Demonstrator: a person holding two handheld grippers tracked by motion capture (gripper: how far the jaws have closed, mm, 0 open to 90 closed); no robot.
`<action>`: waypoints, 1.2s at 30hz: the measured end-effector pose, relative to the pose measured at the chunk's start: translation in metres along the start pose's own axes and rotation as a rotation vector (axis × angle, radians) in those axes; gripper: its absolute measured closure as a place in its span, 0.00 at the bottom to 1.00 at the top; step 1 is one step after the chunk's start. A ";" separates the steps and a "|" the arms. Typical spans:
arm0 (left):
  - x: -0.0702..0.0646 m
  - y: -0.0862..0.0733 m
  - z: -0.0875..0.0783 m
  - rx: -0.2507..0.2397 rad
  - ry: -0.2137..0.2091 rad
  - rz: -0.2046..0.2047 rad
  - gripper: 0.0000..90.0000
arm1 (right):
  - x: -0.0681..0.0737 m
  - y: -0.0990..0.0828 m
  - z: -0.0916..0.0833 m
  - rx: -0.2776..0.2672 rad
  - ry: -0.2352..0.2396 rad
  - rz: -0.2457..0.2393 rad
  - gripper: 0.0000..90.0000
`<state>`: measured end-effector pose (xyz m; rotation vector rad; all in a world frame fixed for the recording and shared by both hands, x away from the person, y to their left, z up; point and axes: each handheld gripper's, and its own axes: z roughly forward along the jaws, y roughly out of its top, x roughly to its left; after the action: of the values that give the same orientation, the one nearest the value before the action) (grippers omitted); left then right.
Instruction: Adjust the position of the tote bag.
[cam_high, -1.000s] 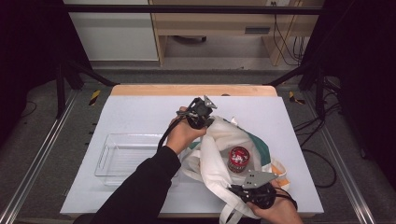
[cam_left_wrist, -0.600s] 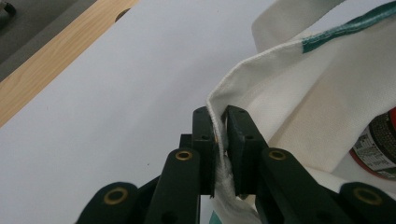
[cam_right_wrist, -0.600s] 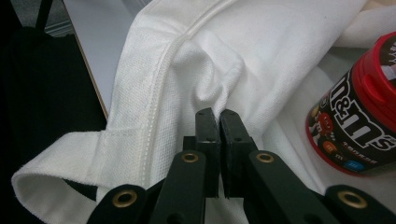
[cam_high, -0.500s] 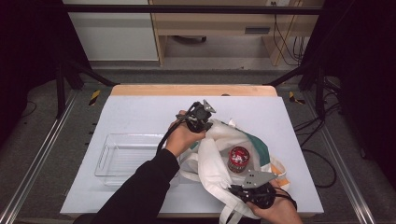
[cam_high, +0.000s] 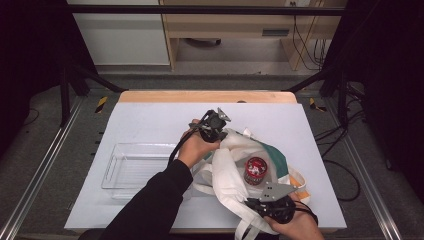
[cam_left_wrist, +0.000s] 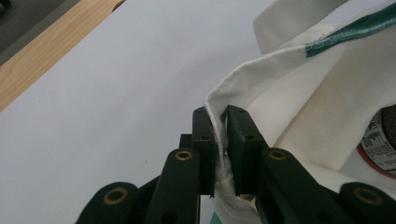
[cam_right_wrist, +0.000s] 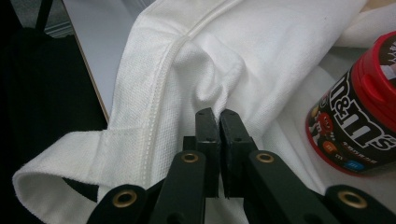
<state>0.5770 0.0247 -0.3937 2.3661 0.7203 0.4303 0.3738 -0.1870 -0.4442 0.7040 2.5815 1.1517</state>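
Nearest, at the front edge of the counter, the right claw is sitting in the person's right hand and is clamping a fold of the white cloth bag. In the right gripper view its two black jaws are pressing together on the bunched fabric beside a stitched seam, and one of the bag's handles is looping off the counter edge to the left.

Just beyond that claw, the red-topped candy can is lying inside the open mouth of the bag; the right gripper view is showing its dark label and red lid close to the jaws, resting on the inner cloth.

Farther on, the left claw is gripping the far rim of the bag, with the left hand wrapped around its body and a dark sleeve reaching in from below. In the left gripper view the jaws are pinching the hem so that the cloth is standing up between them, a green stripe is crossing the fabric above, and part of the can is peeking in at the right edge.

To the left of the bag, a clear plastic tray is resting on the counter, partly behind the left forearm.
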 end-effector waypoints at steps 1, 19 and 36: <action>0.000 -0.001 0.001 0.000 -0.001 -0.003 0.91 | 0.000 0.000 0.000 0.001 -0.001 -0.001 0.98; -0.011 -0.009 -0.026 -0.057 0.030 0.029 0.76 | -0.004 0.010 -0.010 -0.070 -0.092 0.027 0.71; -0.031 -0.026 -0.062 -0.097 0.047 0.038 0.41 | -0.010 0.020 -0.027 -0.100 -0.232 0.052 0.41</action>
<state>0.5135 0.0519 -0.3675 2.2882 0.6619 0.5271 0.3781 -0.1981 -0.4114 0.8323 2.3112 1.1325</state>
